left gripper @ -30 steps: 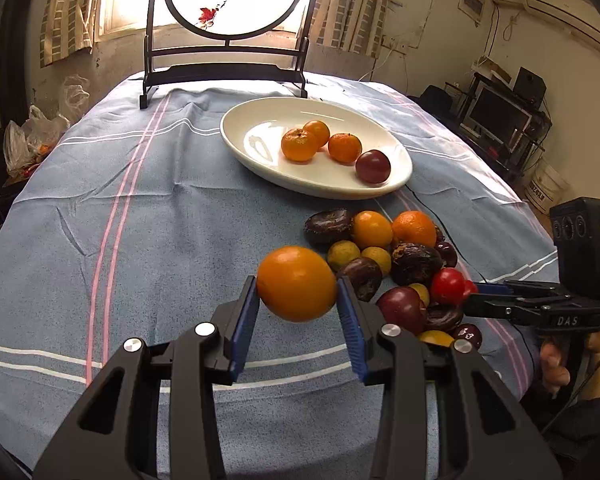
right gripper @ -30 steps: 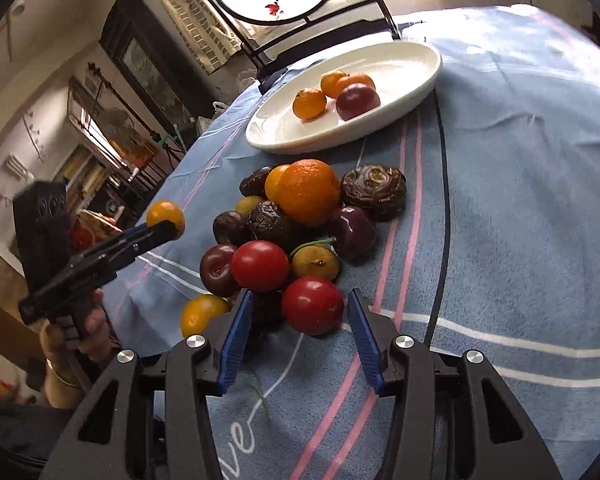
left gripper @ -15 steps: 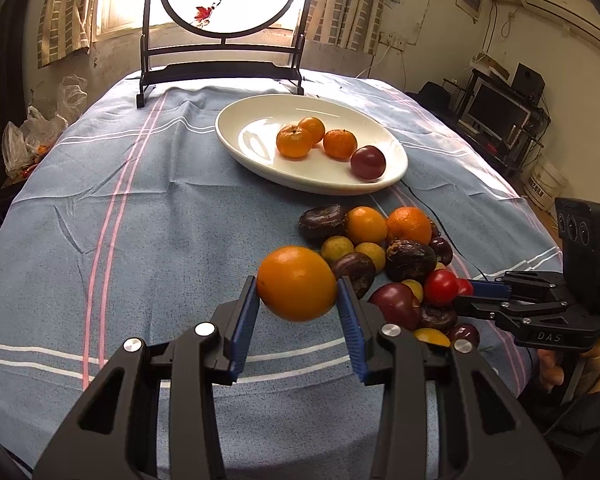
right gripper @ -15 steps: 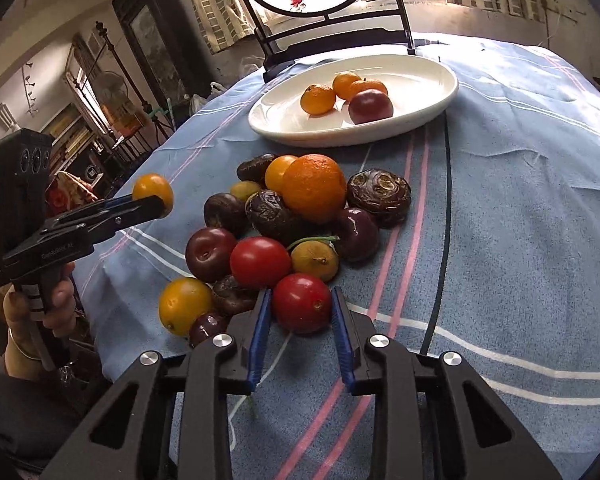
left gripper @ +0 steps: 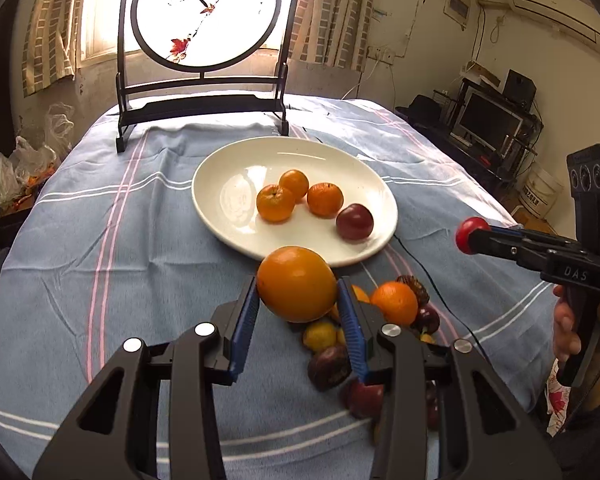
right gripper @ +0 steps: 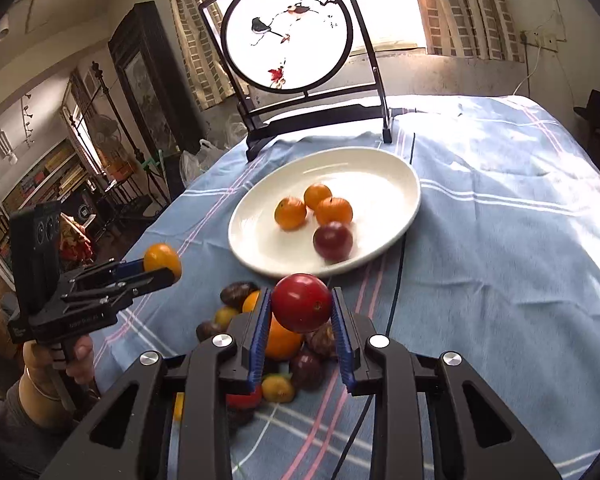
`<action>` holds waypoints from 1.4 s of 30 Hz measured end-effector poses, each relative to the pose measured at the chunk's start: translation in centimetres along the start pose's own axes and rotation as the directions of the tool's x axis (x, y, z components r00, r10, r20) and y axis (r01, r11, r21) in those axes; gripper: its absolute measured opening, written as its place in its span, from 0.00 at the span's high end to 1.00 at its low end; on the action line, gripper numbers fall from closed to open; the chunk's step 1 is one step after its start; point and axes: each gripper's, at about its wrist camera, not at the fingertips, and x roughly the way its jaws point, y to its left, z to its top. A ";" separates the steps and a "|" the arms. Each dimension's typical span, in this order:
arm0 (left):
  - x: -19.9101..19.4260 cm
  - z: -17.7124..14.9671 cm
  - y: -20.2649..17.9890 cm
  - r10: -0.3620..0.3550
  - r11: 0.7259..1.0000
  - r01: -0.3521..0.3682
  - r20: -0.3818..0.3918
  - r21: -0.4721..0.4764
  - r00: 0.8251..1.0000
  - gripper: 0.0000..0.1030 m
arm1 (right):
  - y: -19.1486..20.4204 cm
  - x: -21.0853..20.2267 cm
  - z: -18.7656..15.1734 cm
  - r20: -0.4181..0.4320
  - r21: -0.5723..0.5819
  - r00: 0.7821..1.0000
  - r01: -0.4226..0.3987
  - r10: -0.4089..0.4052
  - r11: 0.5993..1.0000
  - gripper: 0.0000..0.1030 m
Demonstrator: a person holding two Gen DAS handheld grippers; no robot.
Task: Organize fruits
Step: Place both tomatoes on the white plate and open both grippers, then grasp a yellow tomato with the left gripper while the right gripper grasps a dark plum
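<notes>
My left gripper [left gripper: 297, 304] is shut on a large orange [left gripper: 296, 283] and holds it in the air just short of the white plate [left gripper: 220, 208]. My right gripper [right gripper: 301, 312] is shut on a red tomato [right gripper: 302, 302], lifted above the fruit pile [right gripper: 284, 344]. The plate [right gripper: 384, 168] holds three small oranges [left gripper: 276, 202] and a dark red plum [left gripper: 354, 221]. The pile of oranges, dark plums and small yellow fruits [left gripper: 394, 308] lies on the cloth below both grippers. The right gripper shows in the left wrist view [left gripper: 470, 236], the left gripper in the right wrist view [right gripper: 164, 266].
A black-framed round bird screen [left gripper: 204, 20] stands at the table's far end behind the plate. A thin black cable [right gripper: 396, 264] runs across the blue striped cloth [left gripper: 100, 260] beside the plate. The table edge drops off on the right near a monitor stand [left gripper: 488, 120].
My right gripper closed on the red tomato and lifted it off the pile. Both grippers rose and moved toward the plate, the left still carrying the orange.
</notes>
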 end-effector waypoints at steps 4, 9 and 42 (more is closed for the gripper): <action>3.8 2.8 0.4 0.018 1.000 -0.019 -0.040 -0.014 0.999 0.62 | -1.3 3.6 3.8 -0.003 0.033 0.999 0.043 -0.042 0.999 0.71; 8.8 4.9 1.5 0.022 0.999 -0.028 -0.124 -0.046 0.992 0.60 | -3.1 8.6 6.4 -0.025 0.060 0.995 0.097 -0.096 0.993 0.55; -2.6 -11.2 -8.0 -0.035 0.986 0.047 -0.082 0.157 0.996 0.67 | -3.4 -2.0 -8.1 0.125 0.131 0.987 0.082 -0.099 0.988 0.43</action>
